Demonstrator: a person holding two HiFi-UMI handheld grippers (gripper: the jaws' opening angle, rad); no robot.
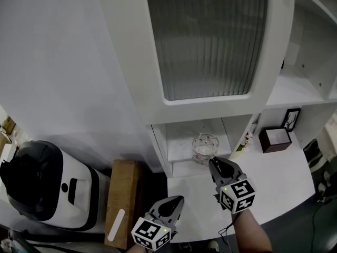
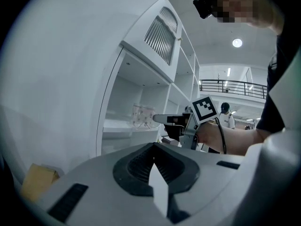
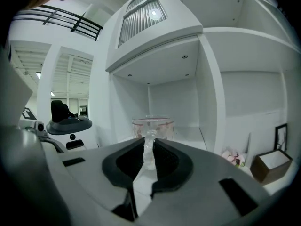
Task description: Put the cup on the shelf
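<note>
So the right gripper (image 1: pixel 213 163) is clamping its jaws shut on the clear handle of the see-through glass cup with faint reddish marks (image 1: pixel 205 147), just right of centre in the head view. In the right gripper view you're seeing that handle pinched right between the jaws (image 3: pixel 149 149), with the cup body (image 3: pixel 153 125) straight ahead in mid frame.

The cup is sitting inside the low open compartment of the white shelf unit (image 1: pixel 159 151). It's looking like it's resting on the board, but I can't tell for sure that the base is touching.

The left gripper (image 1: pixel 178 199) is hanging at the bottom centre of the head view with its jaws pressed together and gripping nothing, apart from the cup.

A rounded white-and-black machine (image 1: pixel 52 186) is standing at the lower left, with a brown cardboard box (image 1: pixel 122 199) just beside it. A dark brown open box (image 1: pixel 275 139) is sitting over at the right edge.
</note>
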